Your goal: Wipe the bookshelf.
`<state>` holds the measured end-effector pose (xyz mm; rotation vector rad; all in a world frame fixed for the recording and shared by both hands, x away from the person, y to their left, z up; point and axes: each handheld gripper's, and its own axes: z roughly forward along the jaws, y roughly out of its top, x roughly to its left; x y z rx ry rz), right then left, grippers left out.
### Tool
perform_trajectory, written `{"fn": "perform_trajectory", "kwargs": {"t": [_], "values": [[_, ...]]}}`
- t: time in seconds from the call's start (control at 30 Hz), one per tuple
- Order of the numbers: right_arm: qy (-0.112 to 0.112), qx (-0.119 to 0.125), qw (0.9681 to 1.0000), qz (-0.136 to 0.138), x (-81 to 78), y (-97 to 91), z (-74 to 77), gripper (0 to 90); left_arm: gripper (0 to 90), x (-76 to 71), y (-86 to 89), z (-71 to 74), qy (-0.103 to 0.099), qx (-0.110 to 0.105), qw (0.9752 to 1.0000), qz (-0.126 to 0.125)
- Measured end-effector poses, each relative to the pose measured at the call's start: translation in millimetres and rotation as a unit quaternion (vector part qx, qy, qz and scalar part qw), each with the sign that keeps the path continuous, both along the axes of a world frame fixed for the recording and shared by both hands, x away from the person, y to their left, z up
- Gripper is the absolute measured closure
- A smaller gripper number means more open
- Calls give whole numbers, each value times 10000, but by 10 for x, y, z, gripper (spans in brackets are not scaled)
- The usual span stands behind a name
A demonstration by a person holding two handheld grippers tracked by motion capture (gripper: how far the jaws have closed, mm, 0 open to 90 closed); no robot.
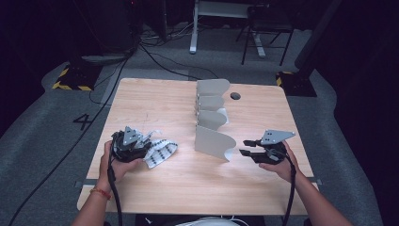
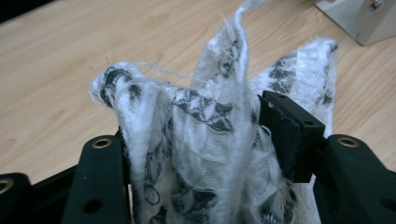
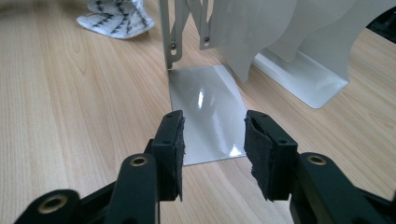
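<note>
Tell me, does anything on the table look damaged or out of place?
The white cloth with black pattern, bunched between the left gripper fingers, has frayed edges with loose threads. The grey metal bookends stand in an orderly row; nothing is spilled.

My two black grippers, left and right, each carry a grey three-cornered plate and a trailing black cable; brass-ringed screw holes dot their jaws; a red-orange bracelet circles my left wrist.

Left gripper over patterned cloth on table.
</note>
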<state>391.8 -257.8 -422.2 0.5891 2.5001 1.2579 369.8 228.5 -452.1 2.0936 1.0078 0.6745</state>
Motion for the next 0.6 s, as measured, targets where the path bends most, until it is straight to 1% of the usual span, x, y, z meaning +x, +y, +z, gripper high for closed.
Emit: {"fn": "perform_trajectory", "kwargs": {"t": [0.03,0.07,0.13,0.2,0.27,0.3,0.37,0.47,0.53,0.57,0.6], "values": [[9,-14,10000,-6,-4,-10,0,580,404,-46,22,37,14,-44,10000,-54],[12,-48,10000,-25,-12,-25,-2,572,394,-84,40,62,-3,-40,10000,-71],[27,-83,9999,-72,-25,-58,-8,563,347,-145,69,103,14,-16,10000,-47],[41,-109,9998,-138,-40,-98,-21,556,328,-230,105,155,15,-22,10000,-12],[57,-109,9997,-190,-51,-141,-38,547,292,-293,131,204,110,-116,9999,-35],[66,-128,9997,-222,-57,-160,-48,541,268,-322,135,228,105,-78,9999,-28],[90,-164,9995,-266,-71,-194,-66,535,251,-403,135,291,-2,-65,10000,-7],[101,-181,9993,-316,-94,-236,-84,524,243,-534,116,383,-195,61,9998,-43],[116,-144,9992,-341,-115,-262,-85,519,237,-608,100,409,-251,106,9996,-67],[117,-129,9992,-351,-122,-274,-84,516,238,-636,94,411,-236,122,9996,-82],[124,-130,9992,-355,-130,-286,-84,514,236,-662,92,408,-214,199,9995,-108]]}}
